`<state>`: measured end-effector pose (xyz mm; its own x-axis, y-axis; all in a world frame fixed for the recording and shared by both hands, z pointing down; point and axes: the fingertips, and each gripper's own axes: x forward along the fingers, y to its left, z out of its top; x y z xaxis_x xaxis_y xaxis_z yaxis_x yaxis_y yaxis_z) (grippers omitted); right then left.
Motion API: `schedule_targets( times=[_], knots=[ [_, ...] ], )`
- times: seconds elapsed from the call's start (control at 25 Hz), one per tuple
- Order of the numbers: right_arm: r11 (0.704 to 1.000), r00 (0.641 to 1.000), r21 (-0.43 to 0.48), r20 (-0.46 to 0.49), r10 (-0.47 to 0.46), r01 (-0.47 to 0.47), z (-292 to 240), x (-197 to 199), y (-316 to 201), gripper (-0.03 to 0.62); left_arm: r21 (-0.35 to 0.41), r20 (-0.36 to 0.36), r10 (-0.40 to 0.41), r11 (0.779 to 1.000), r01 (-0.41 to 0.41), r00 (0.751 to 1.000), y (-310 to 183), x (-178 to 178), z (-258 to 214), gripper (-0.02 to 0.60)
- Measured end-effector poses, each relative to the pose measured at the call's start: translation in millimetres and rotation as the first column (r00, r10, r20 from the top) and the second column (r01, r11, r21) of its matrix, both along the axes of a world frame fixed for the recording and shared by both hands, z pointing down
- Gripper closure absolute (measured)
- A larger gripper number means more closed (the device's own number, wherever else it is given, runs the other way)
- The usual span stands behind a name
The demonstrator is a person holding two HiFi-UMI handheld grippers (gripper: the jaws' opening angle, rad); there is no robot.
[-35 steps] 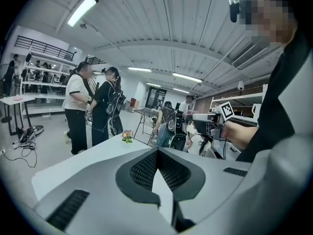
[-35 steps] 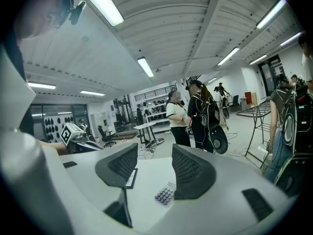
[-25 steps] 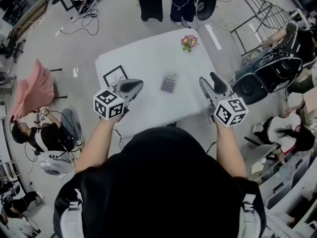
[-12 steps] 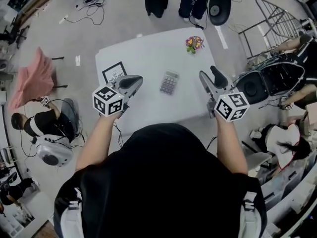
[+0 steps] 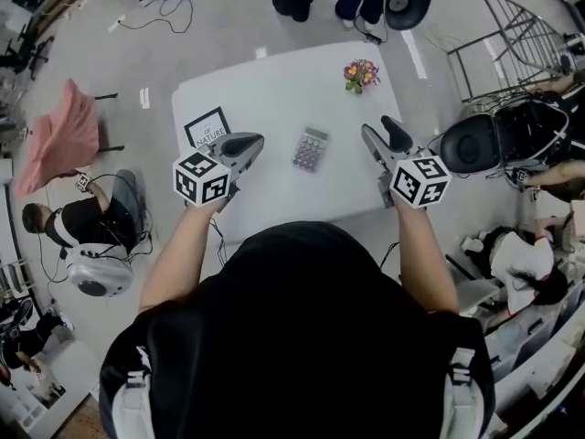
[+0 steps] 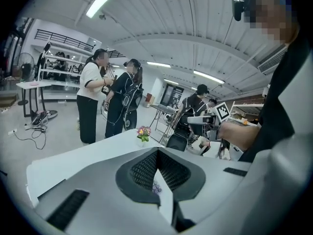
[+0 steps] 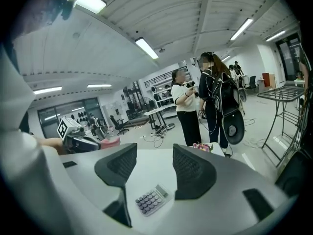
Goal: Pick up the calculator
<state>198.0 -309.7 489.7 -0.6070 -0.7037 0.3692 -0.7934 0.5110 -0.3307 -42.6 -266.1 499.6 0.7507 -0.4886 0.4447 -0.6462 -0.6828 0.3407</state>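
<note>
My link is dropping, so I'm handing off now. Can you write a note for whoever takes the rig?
Left gripper: fingers shut, empty, over the near side of the table.
Right gripper: fingers open, empty, aimed toward the calculator.
Calculator: lies flat mid-table between the two grippers, untouched.
Done: no grasp yet.
Left: probably lower the right gripper over the calculator, close on it, lift.

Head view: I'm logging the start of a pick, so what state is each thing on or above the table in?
left gripper: jaws together, empty.
right gripper: jaws apart, empty, clear of the calculator.
calculator: flat on the table, keys up, untouched.
flowers: upright near the table's far right corner.
framed sign: flat by the table's left edge.
</note>
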Motion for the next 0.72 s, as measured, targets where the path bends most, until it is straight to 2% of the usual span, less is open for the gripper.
schedule_targets(
  times=[0.32,0.72],
  knots=[
    [0.991,0.998,-0.117,0.005,-0.058,0.058,61,-12,-18,0.356,-0.073,0.032,-0.024,0.997,0.026,0.999,-5,-2,41,0.565],
    [0.959,0.991,-0.253,-0.004,-0.131,0.126,145,-22,-36,0.358,-0.2,0.04,-0.042,0.979,0.049,0.998,-2,7,96,0.565]
  ],
)
